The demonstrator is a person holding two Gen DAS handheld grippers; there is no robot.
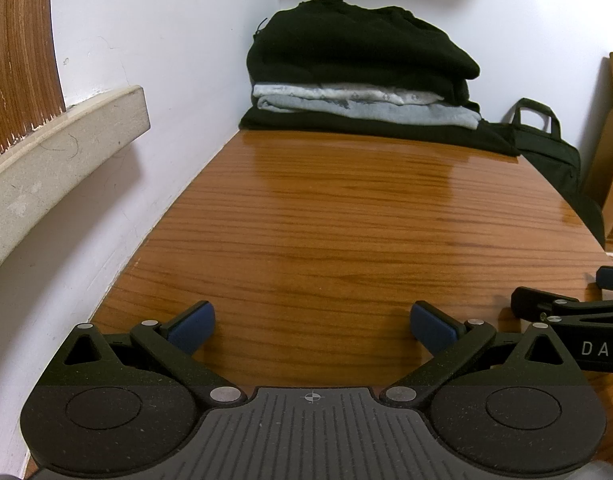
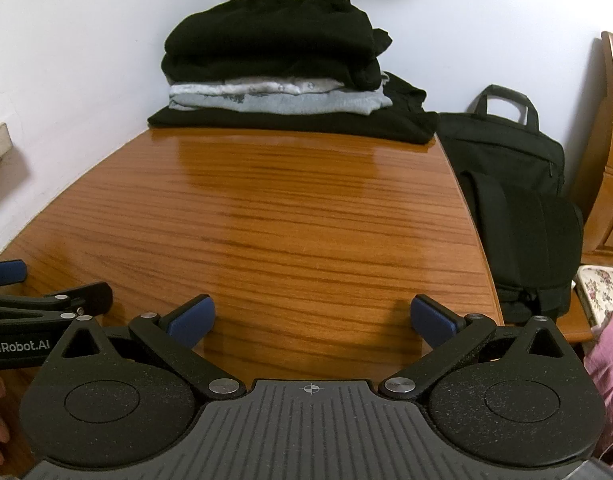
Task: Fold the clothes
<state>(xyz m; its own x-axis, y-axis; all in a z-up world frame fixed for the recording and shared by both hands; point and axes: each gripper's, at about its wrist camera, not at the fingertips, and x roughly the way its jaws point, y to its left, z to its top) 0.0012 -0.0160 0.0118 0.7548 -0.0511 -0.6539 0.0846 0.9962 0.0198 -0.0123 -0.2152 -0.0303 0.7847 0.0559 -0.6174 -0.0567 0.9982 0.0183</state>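
A stack of folded clothes (image 1: 358, 84) sits at the far end of the wooden table (image 1: 326, 216): black garments on top and at the bottom, grey patterned ones between. The right wrist view shows the same stack (image 2: 278, 80) on the table (image 2: 266, 220). My left gripper (image 1: 312, 326) hovers low over the near end of the table, open and empty. My right gripper (image 2: 312, 322) is beside it, also open with nothing between its blue pads. Each gripper shows at the edge of the other's view.
A white wall runs along the table's left side with a stone ledge (image 1: 58, 148). A black bag (image 2: 514, 200) leans past the table's right edge, near a wooden cabinet (image 2: 610, 152). A floral cushion (image 2: 602, 292) and pink cloth (image 2: 606, 380) lie at the right.
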